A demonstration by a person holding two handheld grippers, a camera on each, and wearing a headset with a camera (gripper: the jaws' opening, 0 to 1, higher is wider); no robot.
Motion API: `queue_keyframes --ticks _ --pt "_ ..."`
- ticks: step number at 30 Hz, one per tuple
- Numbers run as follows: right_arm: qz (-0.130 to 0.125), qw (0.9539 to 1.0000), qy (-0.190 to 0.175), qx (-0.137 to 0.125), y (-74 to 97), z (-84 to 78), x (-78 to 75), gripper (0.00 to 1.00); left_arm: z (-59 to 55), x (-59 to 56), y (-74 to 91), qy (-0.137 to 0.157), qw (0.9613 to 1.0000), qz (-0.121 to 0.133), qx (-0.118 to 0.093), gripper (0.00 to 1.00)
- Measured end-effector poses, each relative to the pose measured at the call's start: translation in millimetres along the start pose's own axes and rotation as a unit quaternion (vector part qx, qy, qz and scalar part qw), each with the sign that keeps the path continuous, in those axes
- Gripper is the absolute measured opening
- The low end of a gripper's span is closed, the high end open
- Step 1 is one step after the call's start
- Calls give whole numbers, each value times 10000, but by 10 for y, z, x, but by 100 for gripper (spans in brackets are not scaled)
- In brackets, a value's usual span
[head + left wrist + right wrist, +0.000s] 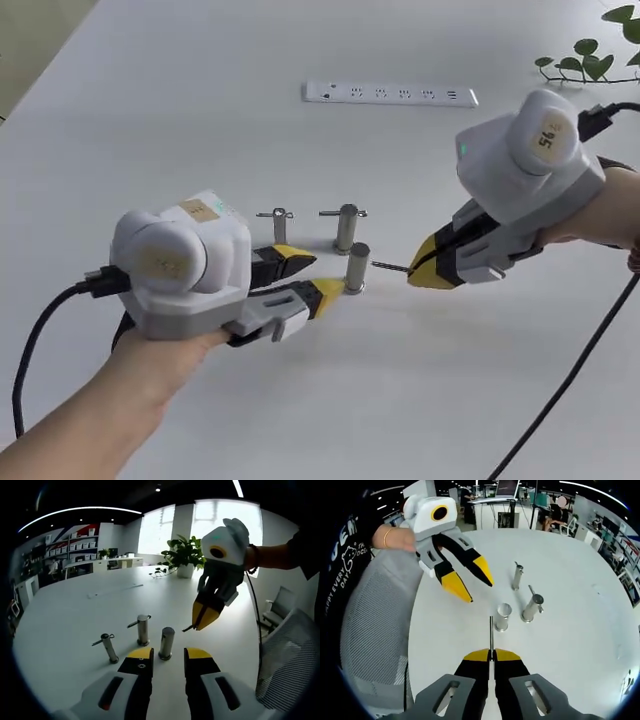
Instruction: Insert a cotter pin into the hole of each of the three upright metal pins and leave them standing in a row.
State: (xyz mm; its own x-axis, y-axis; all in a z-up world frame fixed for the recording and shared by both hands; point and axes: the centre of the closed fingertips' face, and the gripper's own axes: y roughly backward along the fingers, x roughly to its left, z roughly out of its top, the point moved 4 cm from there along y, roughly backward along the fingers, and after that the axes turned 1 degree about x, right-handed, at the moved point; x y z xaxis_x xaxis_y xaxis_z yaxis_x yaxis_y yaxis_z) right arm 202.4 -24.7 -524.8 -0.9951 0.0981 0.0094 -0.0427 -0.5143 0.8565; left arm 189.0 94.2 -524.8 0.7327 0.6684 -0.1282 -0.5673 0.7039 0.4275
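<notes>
Three metal pins stood upright on the white desk [200, 120]. The left pin [279, 226] and the middle pin [346, 229] each carried a cotter through the hole near the top. The bare pin [357, 268] stood nearest the person, just in front of the middle one, and its hole was not visible.

The right tool [413, 272] was clamped on a cotter pin [390, 266], which stuck straight out from its yellow tips toward the bare pin. In the right gripper view the cotter pin [491, 632] ran up from the closed jaws, and its free end lay just beside the bare pin [503, 616]. Whether the two touched could not be told.

The left tool [326, 274] was spread wide and held nothing. In the left gripper view the bare pin [166, 642] stood just ahead of the gap between its jaws, ungripped.

A power strip [390, 94] lay farther back on the desk, with a leafy plant [590, 58] at the far right edge.
</notes>
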Motion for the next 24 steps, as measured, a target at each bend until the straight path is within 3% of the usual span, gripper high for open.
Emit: queue_keyframes --ticks 11,24 --pt "-11 9999 95 138 -11 -34 -110 0 2 35 -254 -22 10000 49 65 22" --pt "49 9994 219 254 -42 -46 -196 0 -24 37 -429 65 9999 20 122 20"
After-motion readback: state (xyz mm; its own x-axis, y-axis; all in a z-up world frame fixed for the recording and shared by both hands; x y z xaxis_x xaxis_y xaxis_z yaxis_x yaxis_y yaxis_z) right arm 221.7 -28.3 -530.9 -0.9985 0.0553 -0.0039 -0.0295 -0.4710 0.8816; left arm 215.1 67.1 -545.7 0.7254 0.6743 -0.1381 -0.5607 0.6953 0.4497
